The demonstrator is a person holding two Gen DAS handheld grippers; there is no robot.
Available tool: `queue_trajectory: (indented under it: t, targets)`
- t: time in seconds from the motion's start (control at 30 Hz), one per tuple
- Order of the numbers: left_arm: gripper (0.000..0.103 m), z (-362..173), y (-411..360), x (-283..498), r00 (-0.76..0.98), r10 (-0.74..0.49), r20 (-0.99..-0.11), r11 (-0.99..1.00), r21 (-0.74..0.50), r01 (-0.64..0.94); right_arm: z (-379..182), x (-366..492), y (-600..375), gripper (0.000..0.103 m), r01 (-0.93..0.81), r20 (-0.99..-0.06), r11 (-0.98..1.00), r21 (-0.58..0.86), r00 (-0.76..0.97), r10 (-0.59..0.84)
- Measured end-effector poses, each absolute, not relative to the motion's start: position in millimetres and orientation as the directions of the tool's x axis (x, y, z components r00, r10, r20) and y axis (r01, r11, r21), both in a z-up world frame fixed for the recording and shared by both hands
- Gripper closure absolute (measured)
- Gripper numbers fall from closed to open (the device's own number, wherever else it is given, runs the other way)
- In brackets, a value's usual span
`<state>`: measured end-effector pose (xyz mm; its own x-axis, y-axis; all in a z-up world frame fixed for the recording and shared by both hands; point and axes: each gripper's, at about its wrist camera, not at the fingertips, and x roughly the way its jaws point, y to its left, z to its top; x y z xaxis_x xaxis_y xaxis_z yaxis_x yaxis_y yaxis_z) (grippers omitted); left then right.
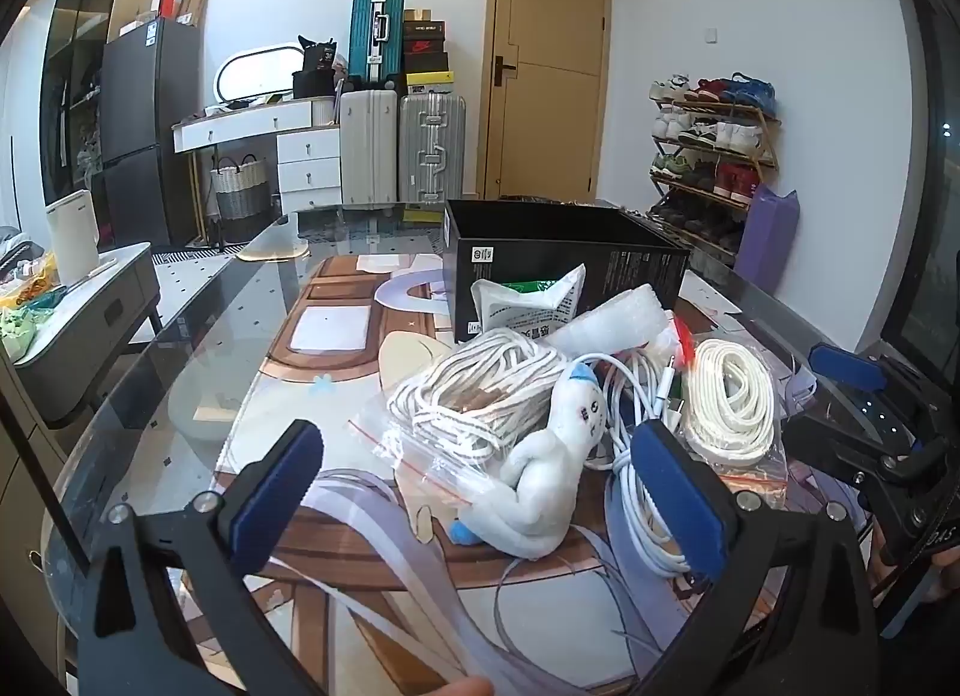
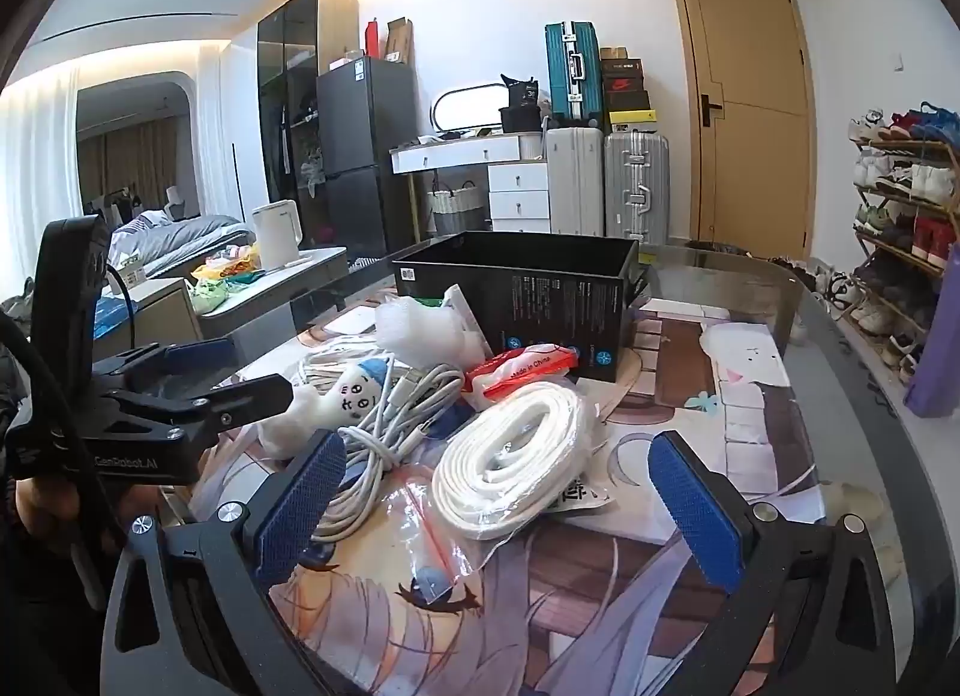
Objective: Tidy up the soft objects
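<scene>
My left gripper [image 1: 480,492], blue-padded jaws spread wide and holding nothing, hovers low in the frame over the small white plush doll with a blue cap [image 1: 552,474], which lies on the illustrated table mat [image 1: 336,360] at lower centre of the left wrist view. My right gripper [image 2: 498,510] likewise stands wide apart and empty, framing the flat white cord coiled inside a clear zip bag with a red seal strip [image 2: 516,456] at the centre of the right wrist view.

Beside the doll, a tangle of white charging cables [image 1: 636,456] runs along its right flank, touching it. Just behind the doll, a second clear zip bag holds a hank of white rope flecked with brown [image 1: 480,384]. Further back in the heap lie a roll of white foam wrap [image 1: 612,318] and a white sealed pouch with green printing [image 1: 528,300], both leaning against the box behind. A red-and-white plastic packet [image 2: 522,372] rests at the foot of that box in the right wrist view.

At upper centre stands the open black cardboard box [image 1: 540,258]; its inside cannot be seen from either view. The glass tabletop [image 1: 198,336] extends to the left edge, and beyond it a row of suitcases [image 1: 402,150] lines the far wall.
</scene>
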<state>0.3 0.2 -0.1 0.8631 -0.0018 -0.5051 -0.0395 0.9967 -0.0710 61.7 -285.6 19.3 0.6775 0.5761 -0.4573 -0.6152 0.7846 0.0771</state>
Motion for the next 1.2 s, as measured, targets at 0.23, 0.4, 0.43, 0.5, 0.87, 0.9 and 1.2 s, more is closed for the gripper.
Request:
queue_trajectory:
  t: [0.23, 0.4, 0.43, 0.5, 0.87, 0.9, 1.2]
  targets:
    - [0.000, 0.5, -4.5, -1.1, 0.869, 0.002, -0.496, 0.998, -0.058, -0.035, 20.5, 61.7, -281.6, 0.001, -0.632, -0.464, 0.769, 0.091, 0.656, 0.594]
    - [0.000, 3.3, -2.7, 4.7, 0.868, 0.005, -0.497, 0.998, -0.051, -0.035, 16.3, 61.3, -283.5, 0.001, -0.642, -0.460, 0.760, 0.103, 0.647, 0.608]
    - [0.000, 3.5, -3.4, 5.0, 0.868, 0.005, -0.496, 0.998, -0.052, -0.035, 16.0, 61.3, -283.4, 0.001, -0.644, -0.461, 0.758, 0.104, 0.644, 0.610]
    - [0.000, 3.7, -5.6, 1.9, 0.873, 0.007, -0.488, 0.998, -0.055, -0.039, 16.1, 61.3, -283.0, 0.000, -0.644, -0.461, 0.758, 0.105, 0.643, 0.611]
    - [0.000, 4.7, 2.7, -0.9, 0.879, -0.007, -0.477, 0.997, -0.073, -0.031, 16.6, 56.4, -278.9, 0.000, -0.649, -0.454, 0.758, 0.066, 0.657, 0.602]
    - [0.000, 4.5, 2.7, -0.9, 0.879, -0.008, -0.476, 0.997, -0.073, -0.031, 17.2, 55.7, -279.1, 0.000, -0.649, -0.455, 0.758, 0.065, 0.657, 0.601]
    - [0.000, 5.3, 2.4, -1.0, 0.879, -0.005, -0.477, 0.997, -0.068, -0.031, 17.2, 55.9, -279.3, 0.000, -0.644, -0.461, 0.763, 0.058, 0.661, 0.592]
